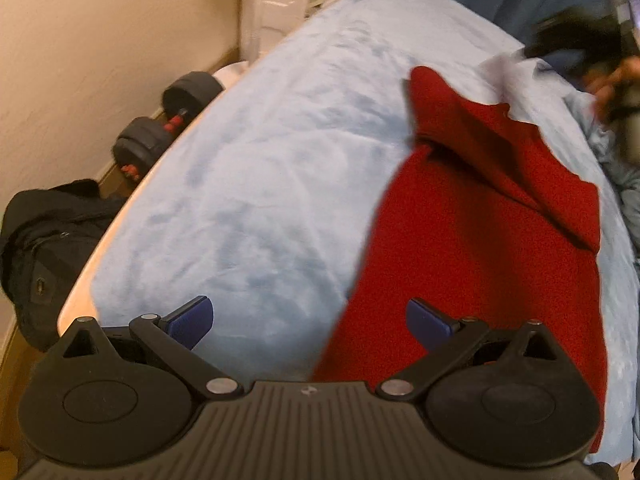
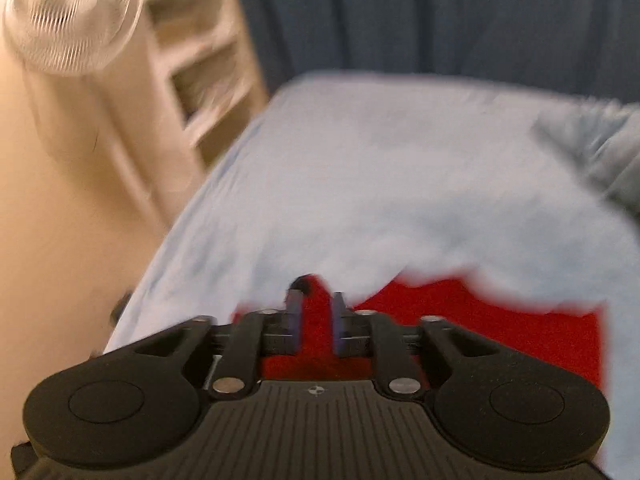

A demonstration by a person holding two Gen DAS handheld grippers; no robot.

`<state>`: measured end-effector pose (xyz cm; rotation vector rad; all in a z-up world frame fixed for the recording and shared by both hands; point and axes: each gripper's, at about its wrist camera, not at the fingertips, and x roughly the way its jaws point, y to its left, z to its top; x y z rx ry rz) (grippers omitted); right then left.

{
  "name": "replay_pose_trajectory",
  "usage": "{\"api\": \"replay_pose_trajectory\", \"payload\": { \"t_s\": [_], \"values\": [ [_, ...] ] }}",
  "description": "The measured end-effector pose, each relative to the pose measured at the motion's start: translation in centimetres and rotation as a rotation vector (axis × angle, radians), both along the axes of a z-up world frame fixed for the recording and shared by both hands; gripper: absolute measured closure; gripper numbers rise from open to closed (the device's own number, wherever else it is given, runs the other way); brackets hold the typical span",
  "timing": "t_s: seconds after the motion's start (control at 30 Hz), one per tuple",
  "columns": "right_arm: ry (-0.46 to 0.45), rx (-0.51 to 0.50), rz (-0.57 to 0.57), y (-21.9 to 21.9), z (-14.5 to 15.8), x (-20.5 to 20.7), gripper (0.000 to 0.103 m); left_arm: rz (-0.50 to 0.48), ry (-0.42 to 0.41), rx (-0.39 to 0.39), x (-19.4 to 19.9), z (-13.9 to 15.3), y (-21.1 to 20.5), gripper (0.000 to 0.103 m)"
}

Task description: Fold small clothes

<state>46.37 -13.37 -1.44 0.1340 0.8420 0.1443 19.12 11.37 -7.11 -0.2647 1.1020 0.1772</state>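
Left wrist view: left gripper (image 1: pixel 310 322) hovers w/ jaws spread wide, nothing between them, over the near edge of a red garment (image 1: pixel 472 248).
Garment position: lies on the pale blue bedsheet (image 1: pixel 240 184), right of centre; a sleeve or flap is folded across its upper part, far end reaching toward a grey cloth pile (image 1: pixel 600 136).
Background: dumbbells (image 1: pixel 168 128) and a black bag (image 1: pixel 44 248) sit on the floor beside the bed; blurred shape top right appears to be the other hand w/ tool.

Right wrist view: right gripper (image 2: pixel 316 320) has its jaws drawn near each other w/ a narrow gap; red cloth shows in and behind the gap, but blur means I cannot tell if it is pinched.
Garment here: red fabric (image 2: pixel 500 328) sits directly below and ahead, bedsheet (image 2: pixel 380 168) beyond.
Surroundings: white fan (image 2: pixel 68 12), shelf unit (image 2: pixel 200 68), dark curtain (image 2: pixel 440 16).

Step in hand, as judged: taking hold for a fold.
Doing it well: left should drop onto the near hem corner, bite one layer only, and lift level w/ right so the crease runs straight, no bunching.
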Motion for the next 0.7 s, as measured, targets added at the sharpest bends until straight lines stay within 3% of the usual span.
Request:
{"api": "replay_pose_trajectory", "payload": {
  "t_s": [0.03,0.1,0.2,0.3,0.37,0.47,0.6,0.7],
  "values": [
    [0.047,-0.023,-0.004,1.5,-2.3,-0.4,0.043,0.004,0.001,0.001,-0.1,0.0,0.4,0.000],
    [0.086,-0.041,0.001,2.3,-5.1,-2.4,0.043,0.001,-0.012,0.010,-0.3,0.0,1.0,0.000],
    [0.105,-0.014,0.016,-0.9,-6.7,-8.0,0.043,-0.024,-0.006,0.039,-0.4,-0.6,0.6,0.000],
    [0.079,-0.017,-0.066,-8.5,-6.8,-15.3,0.043,-0.068,0.004,0.036,-0.3,-1.3,-0.8,0.000],
    [0.055,-0.059,-0.188,-14.9,-7.0,-20.3,0.043,-0.094,-0.016,0.042,-0.4,-1.5,-1.9,0.000],
    [0.089,-0.073,-0.416,-25.2,-8.1,-26.7,0.045,-0.125,-0.033,0.054,0.0,-2.5,-3.5,0.000],
    [0.180,0.125,-0.580,-35.3,-10.8,-32.1,0.048,-0.179,-0.039,0.047,1.4,-4.1,-5.2,0.000],
    [0.156,0.237,-0.586,-37.0,-12.2,-32.7,0.048,-0.192,-0.020,0.065,3.1,-5.3,-6.1,0.000]
  ]
}}
